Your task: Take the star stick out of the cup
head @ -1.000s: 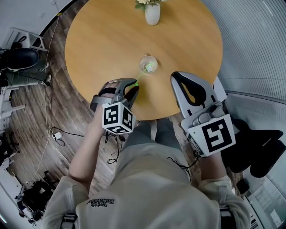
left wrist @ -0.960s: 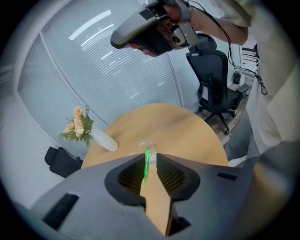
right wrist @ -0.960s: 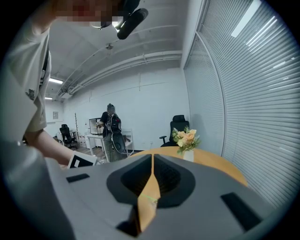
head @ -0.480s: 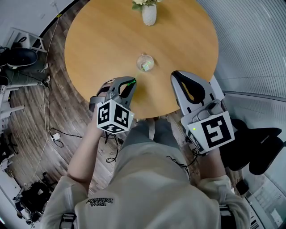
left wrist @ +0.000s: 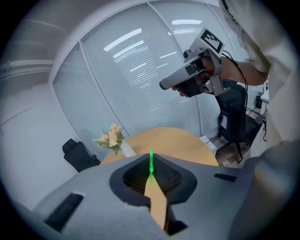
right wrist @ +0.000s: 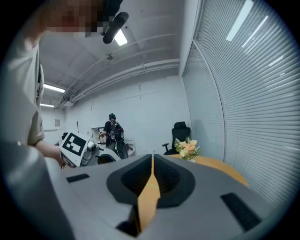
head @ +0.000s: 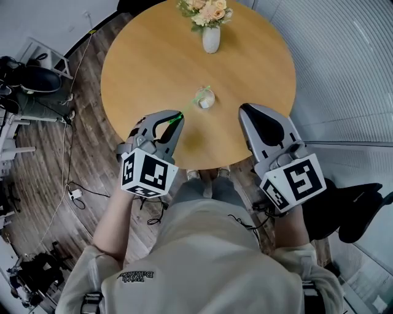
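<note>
Between the grey fingers of our left gripper [head: 178, 118], against their black pads, we see the bright green star stick [left wrist: 151, 161]. Past the fingertips stand a clear cup [head: 204, 98], a honey-tan table [head: 141, 55] and a white vase [head: 211, 38] of peach flowers [head: 206, 11]. Our right gripper [head: 245, 110] is grey too, and both bear black-on-white square markers.

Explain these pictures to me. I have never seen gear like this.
A person holds hand-worked tongs in each hand; no robot is involved. One picture comes from a camera on the person's head, looking down; the other two from cameras riding on each tool. On the round table stand a flower vase and a glass cup. The left tongs are shut on a thin green star stick, which reaches toward the cup. The right tongs are shut and empty, near the table's edge.
</note>
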The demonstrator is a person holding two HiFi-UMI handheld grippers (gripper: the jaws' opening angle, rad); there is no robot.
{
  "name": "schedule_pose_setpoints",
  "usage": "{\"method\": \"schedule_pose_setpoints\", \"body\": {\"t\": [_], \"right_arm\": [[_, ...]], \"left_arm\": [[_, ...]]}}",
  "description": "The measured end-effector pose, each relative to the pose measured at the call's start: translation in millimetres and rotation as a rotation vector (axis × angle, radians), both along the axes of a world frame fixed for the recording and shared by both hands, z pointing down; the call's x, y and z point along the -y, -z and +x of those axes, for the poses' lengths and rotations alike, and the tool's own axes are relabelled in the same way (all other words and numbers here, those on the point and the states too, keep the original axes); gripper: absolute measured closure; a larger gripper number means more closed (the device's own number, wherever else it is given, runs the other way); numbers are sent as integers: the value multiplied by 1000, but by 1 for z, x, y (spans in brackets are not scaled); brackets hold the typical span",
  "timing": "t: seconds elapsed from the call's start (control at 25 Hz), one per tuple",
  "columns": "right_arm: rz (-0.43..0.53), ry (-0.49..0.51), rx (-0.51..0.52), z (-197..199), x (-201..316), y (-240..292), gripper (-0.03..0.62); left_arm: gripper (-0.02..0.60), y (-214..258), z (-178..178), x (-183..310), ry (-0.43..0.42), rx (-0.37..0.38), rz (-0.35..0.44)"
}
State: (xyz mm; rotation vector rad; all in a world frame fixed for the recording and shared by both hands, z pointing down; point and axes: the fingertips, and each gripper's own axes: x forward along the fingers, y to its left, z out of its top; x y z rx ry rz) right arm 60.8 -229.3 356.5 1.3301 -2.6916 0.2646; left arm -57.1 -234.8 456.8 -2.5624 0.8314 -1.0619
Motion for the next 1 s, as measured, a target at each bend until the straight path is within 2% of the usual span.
{"method": "schedule_pose_setpoints", "body": {"t": [0.16,0.44,0.6,0.76,1.0], "right_arm": [[60,4,26,-7,-15,38,559],[182,25,75,-10,-13,93,559],[267,39,108,-12,-18,128,559],[333,48,121,-17,-23,159,559],[412,51,101,-22,-39,186,559]], "left_arm": [[549,43,-9,-13,31,-50,68],[549,111,-26,5,148,-166,212],[549,169,-26,6,174,-247,329],[549,216,-39,-1,197,-289,437],[549,253,-59,-25,239,-373,493]]}}
